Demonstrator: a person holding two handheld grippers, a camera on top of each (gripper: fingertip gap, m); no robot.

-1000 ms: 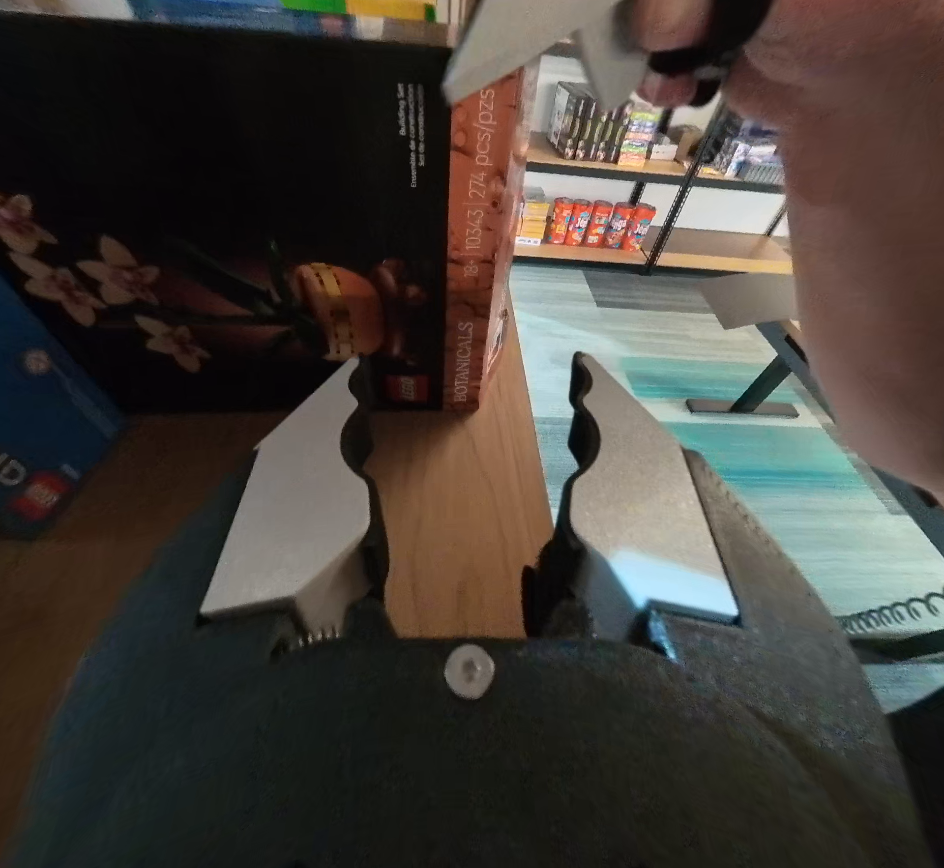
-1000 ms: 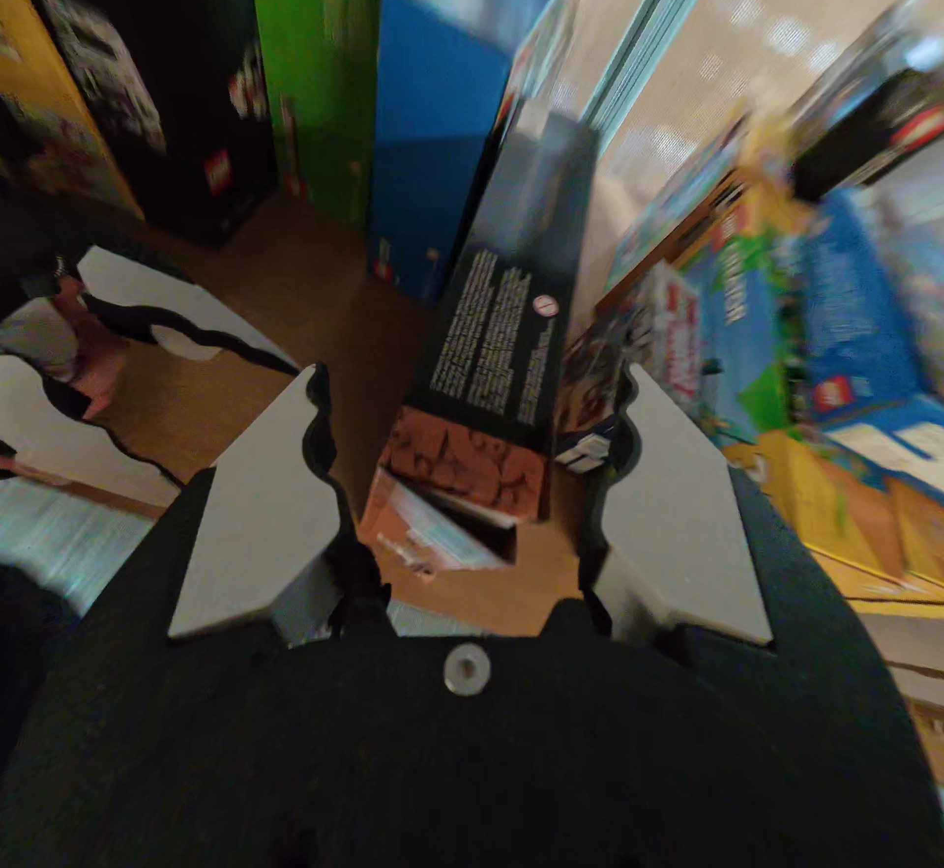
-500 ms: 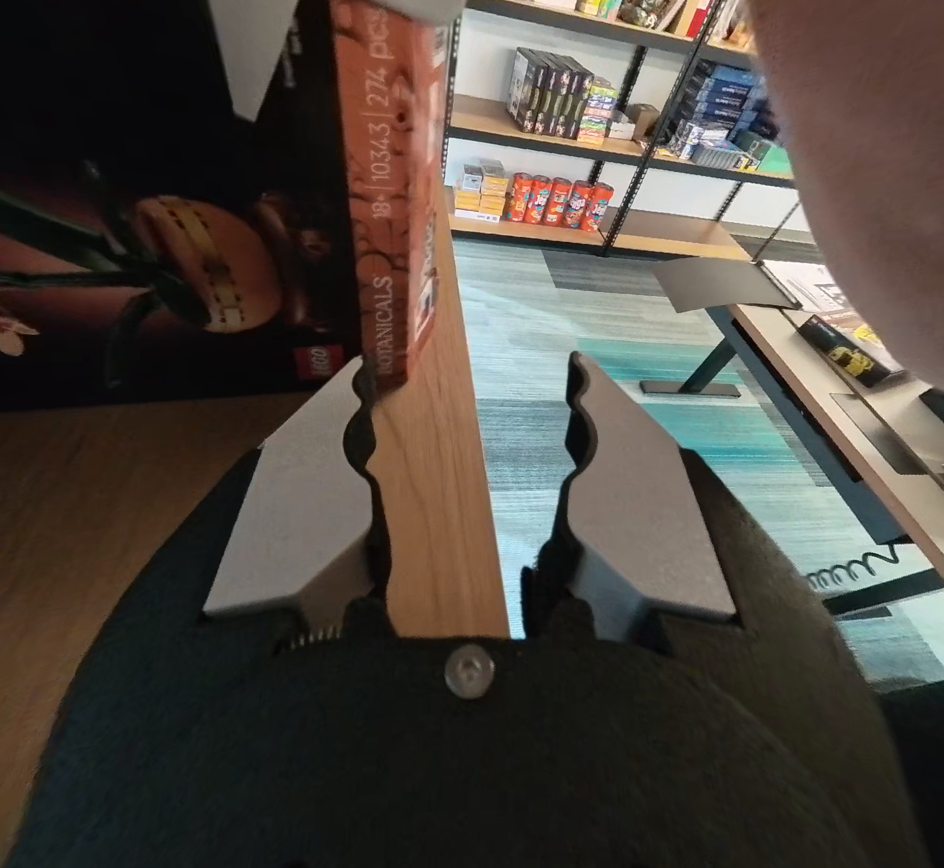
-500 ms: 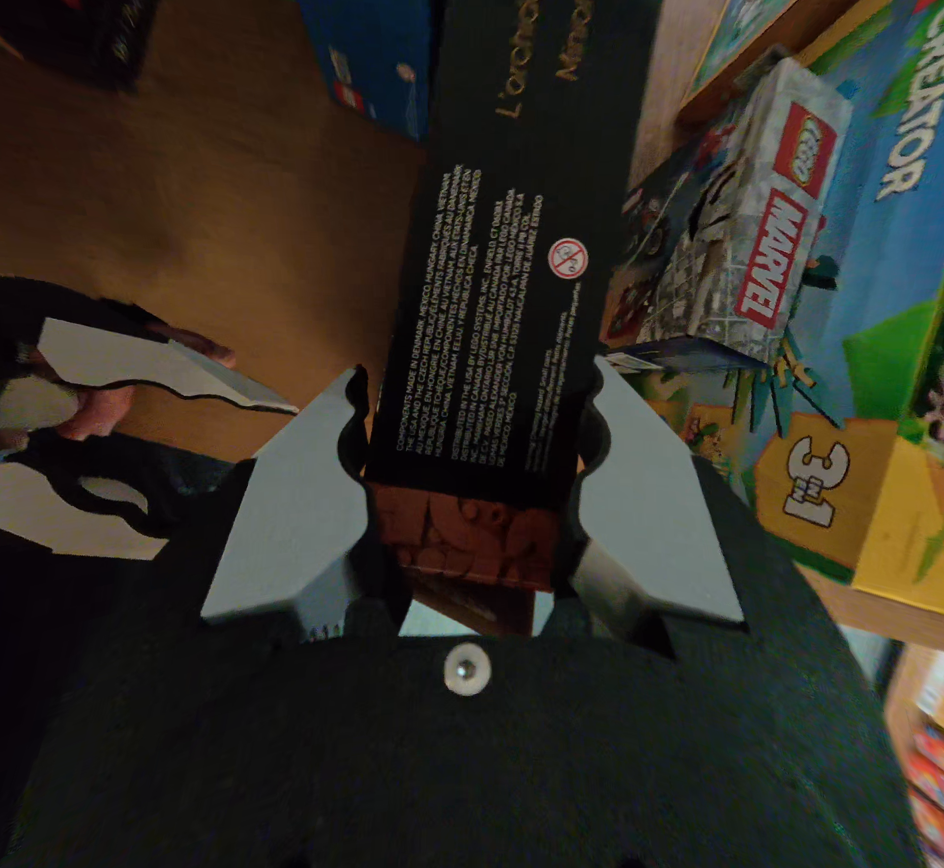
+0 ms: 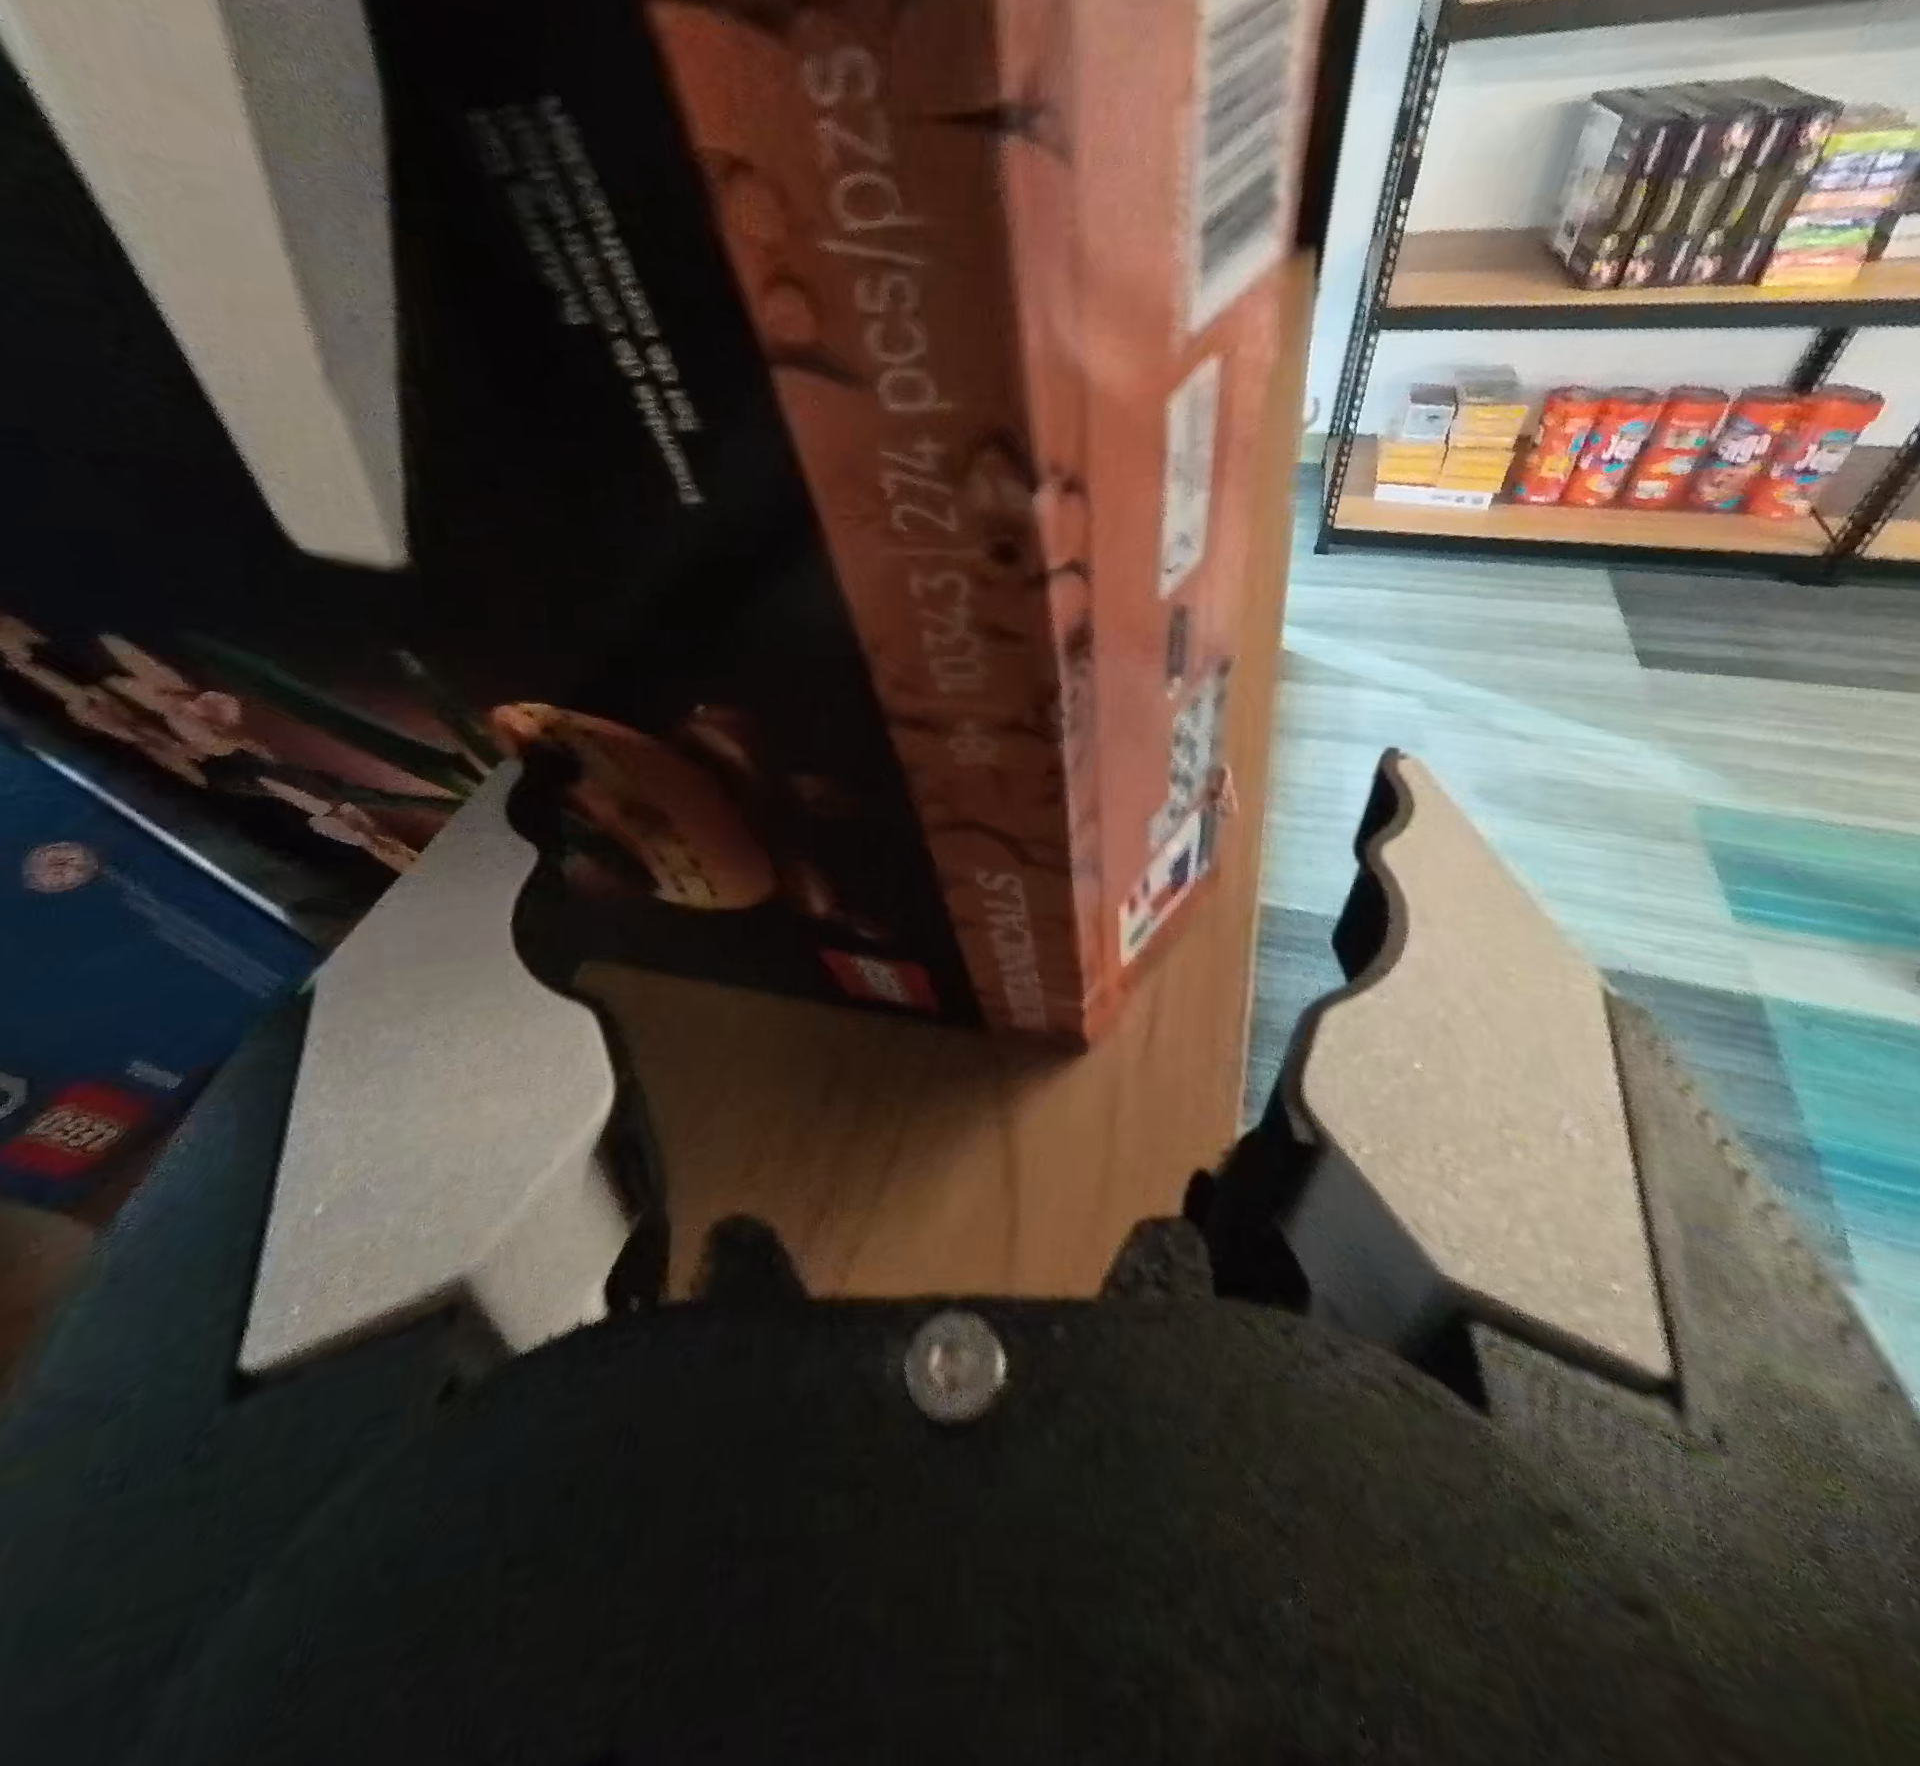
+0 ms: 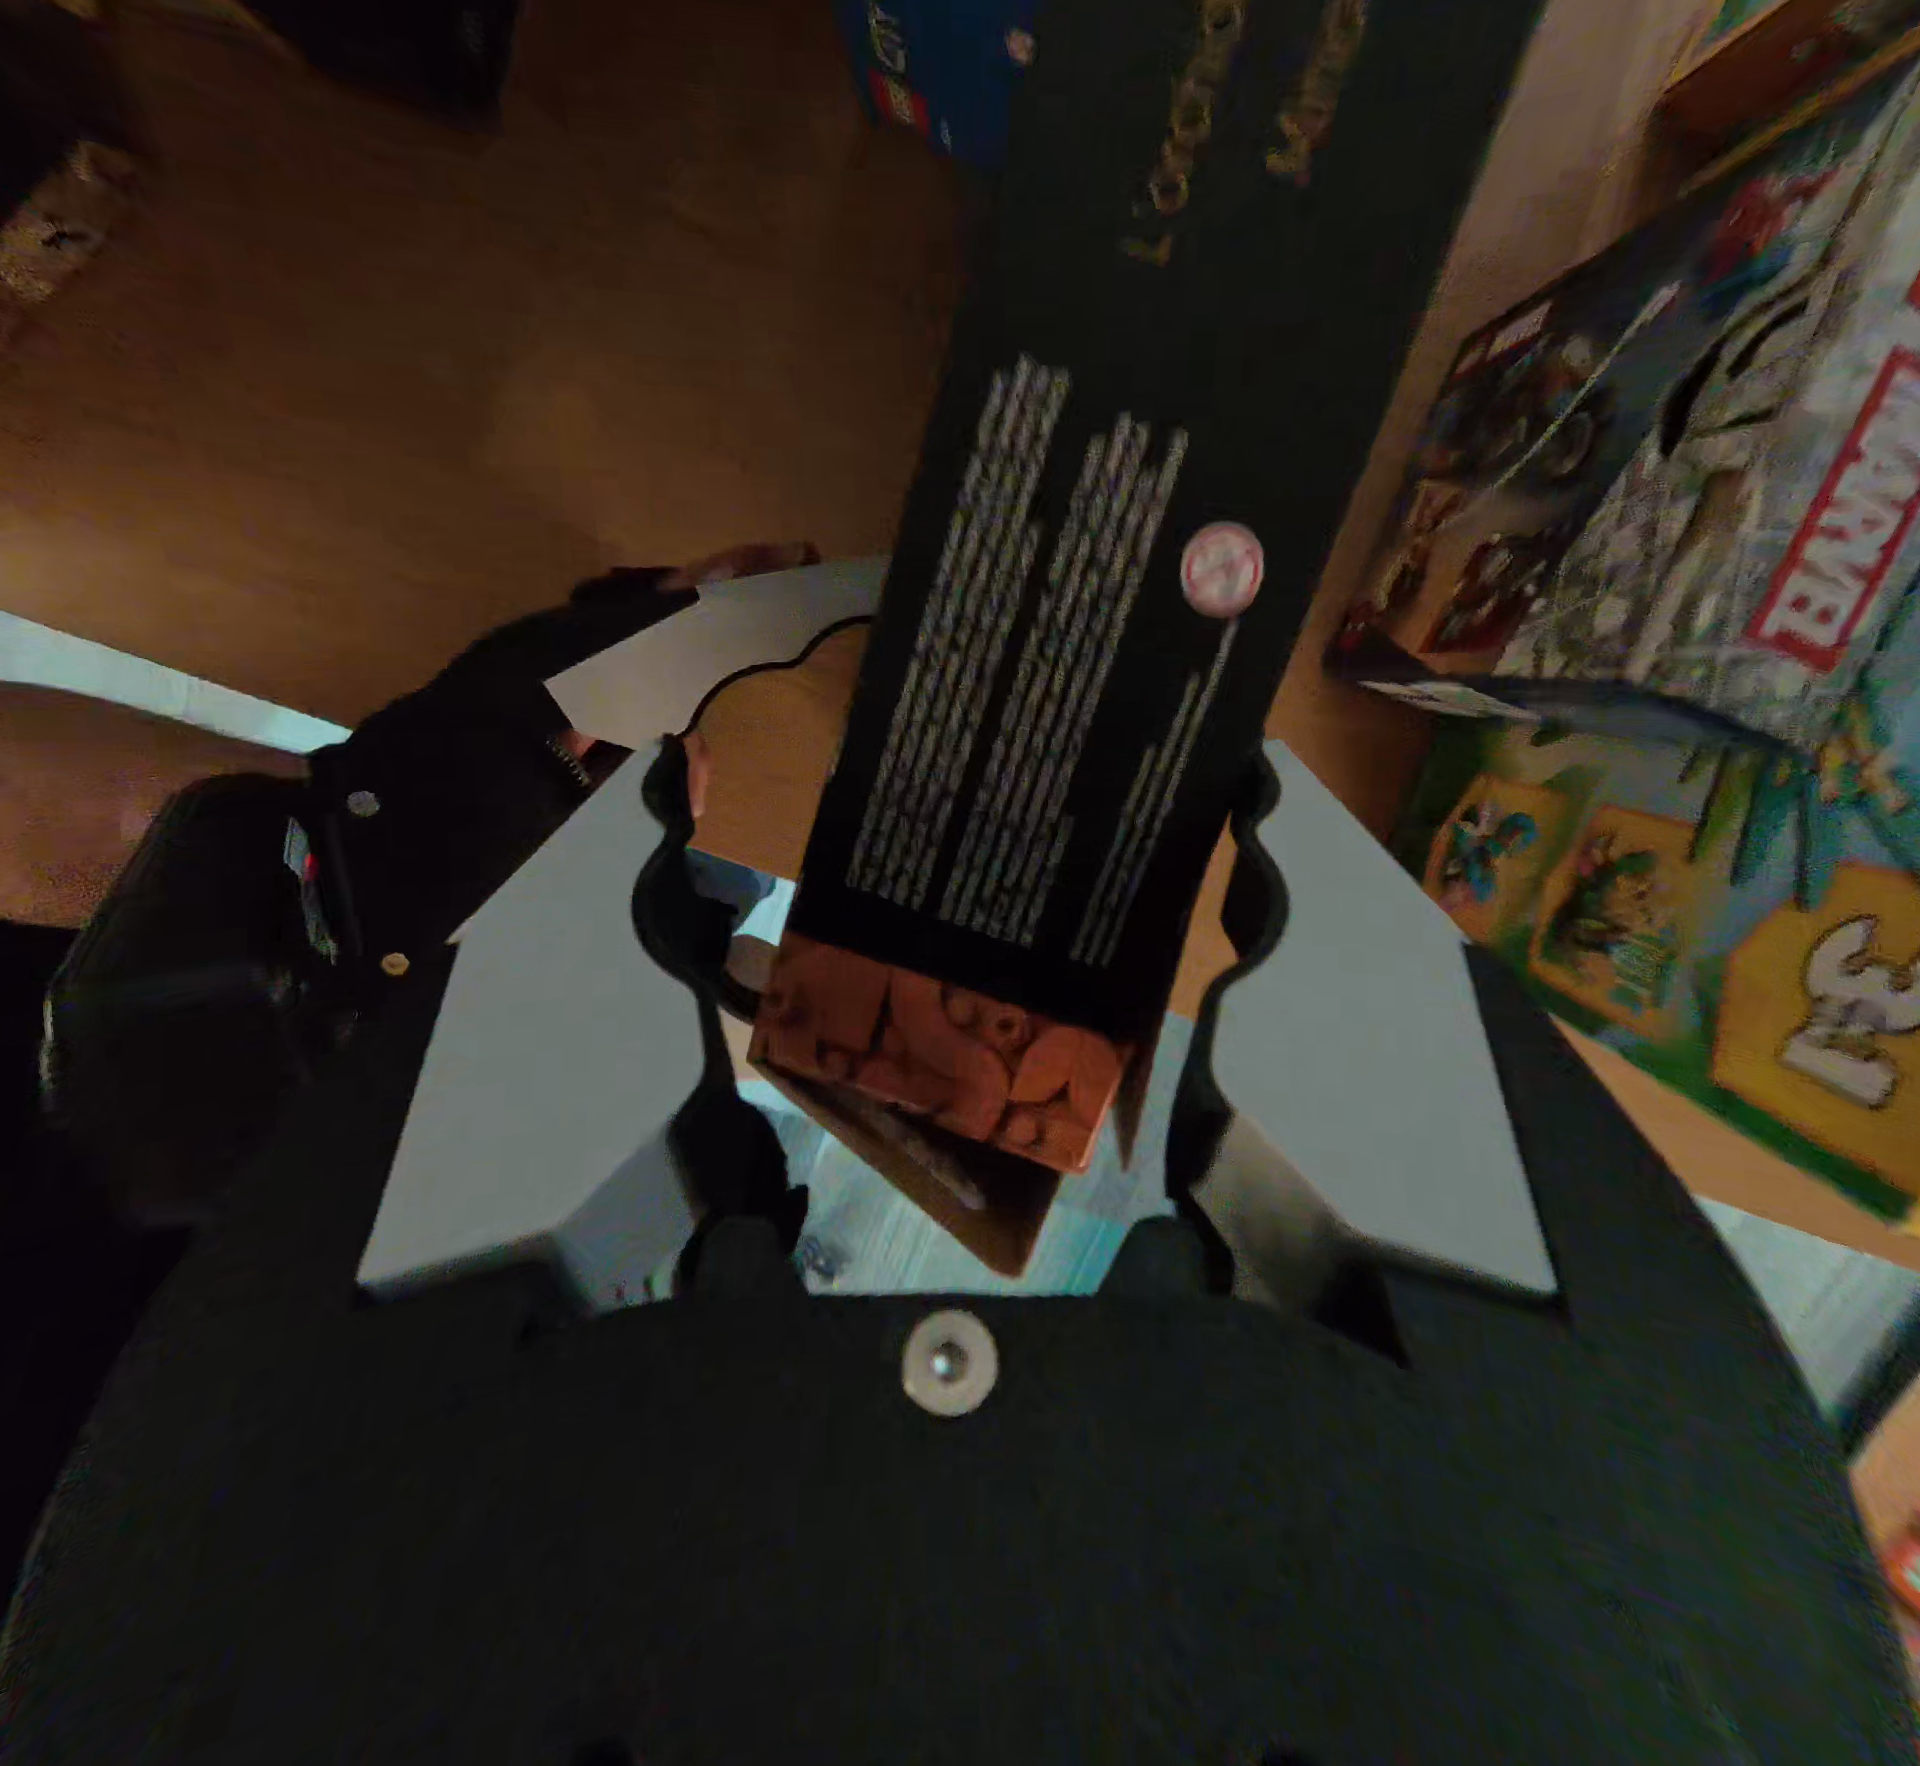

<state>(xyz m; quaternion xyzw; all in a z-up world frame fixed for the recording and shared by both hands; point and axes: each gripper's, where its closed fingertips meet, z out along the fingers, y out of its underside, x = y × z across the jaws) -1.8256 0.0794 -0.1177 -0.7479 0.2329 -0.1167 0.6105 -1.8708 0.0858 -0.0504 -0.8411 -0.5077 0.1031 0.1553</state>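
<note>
A tall black box with an orange side [image 5: 987,469] stands tilted on a wooden table [image 5: 935,1176] near its right edge. My left gripper [image 5: 951,781] is open wide. The box's lower corner lies between its fingers, and neither pad presses on it. In the right wrist view the box's narrow black top [image 6: 1091,573] lies between the fingers of my right gripper [image 6: 961,781]. The right pad [image 6: 1252,833] touches the box, and the left pad [image 6: 665,833] stands apart from it with table showing between. One right finger [image 5: 208,210] shows before the box's front. A left gripper finger [image 6: 727,636] shows beside the box.
A blue box [image 5: 125,989] lies at the left on the table. Colourful boxes [image 6: 1662,573] and a green-yellow box [image 6: 1662,989] crowd the right side. More boxes [image 6: 935,2] stand behind. Shelves with goods [image 5: 1662,262] stand across a teal floor [image 5: 1662,781].
Half a second ago my right pads were both against the box; now they stand wider, with a gap at the left pad. The box has tilted. My left gripper opened wider and moved in around its lower corner.
</note>
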